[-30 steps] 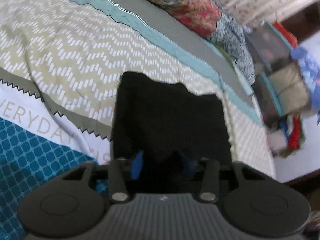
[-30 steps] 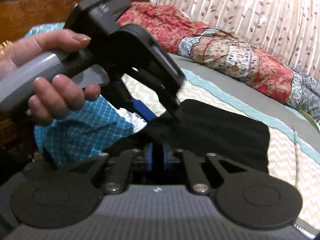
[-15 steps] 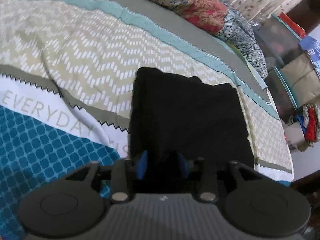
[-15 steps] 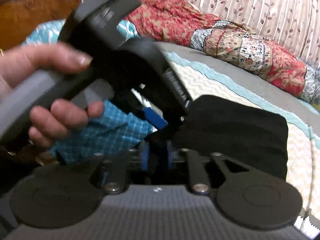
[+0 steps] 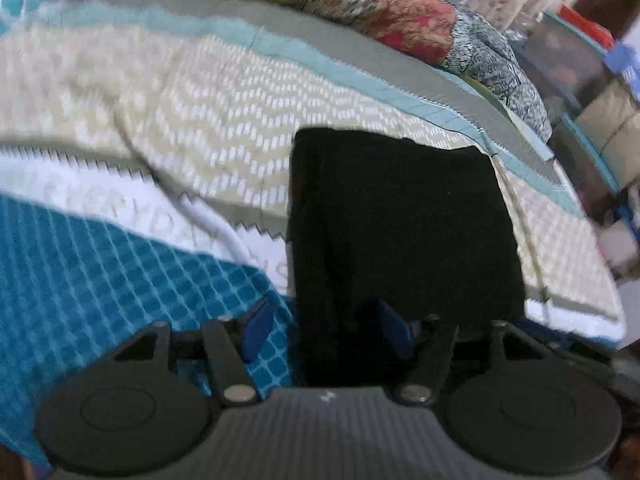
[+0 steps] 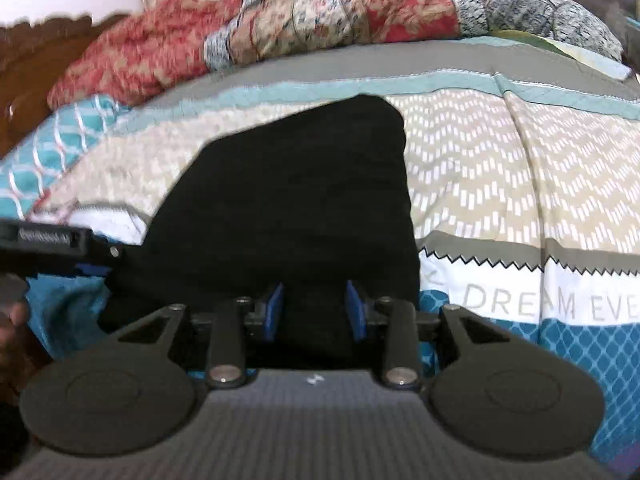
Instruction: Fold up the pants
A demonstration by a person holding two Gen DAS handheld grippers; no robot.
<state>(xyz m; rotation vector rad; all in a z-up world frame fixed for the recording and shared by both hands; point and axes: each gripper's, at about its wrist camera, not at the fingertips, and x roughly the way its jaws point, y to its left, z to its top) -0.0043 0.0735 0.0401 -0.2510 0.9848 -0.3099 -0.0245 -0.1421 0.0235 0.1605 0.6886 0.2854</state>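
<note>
black pants folded on the bed, both grippers released over the near edge

the black pants [image 5: 400,224] lie as a flat folded block on the patterned bedspread [image 5: 208,128], just right of centre in the left wrist view and reaching from 6 toward 12 o'clock in the right wrist view. the left gripper [image 5: 326,326] is released, blue pads spread, its right pad over the cloth and its left pad over blue bedspread at 7 o'clock. the right gripper [image 6: 316,310] is also released, pads apart over the pants' near edge. a red floral quilt [image 6: 280,36] lies at 12 o'clock.
</note>
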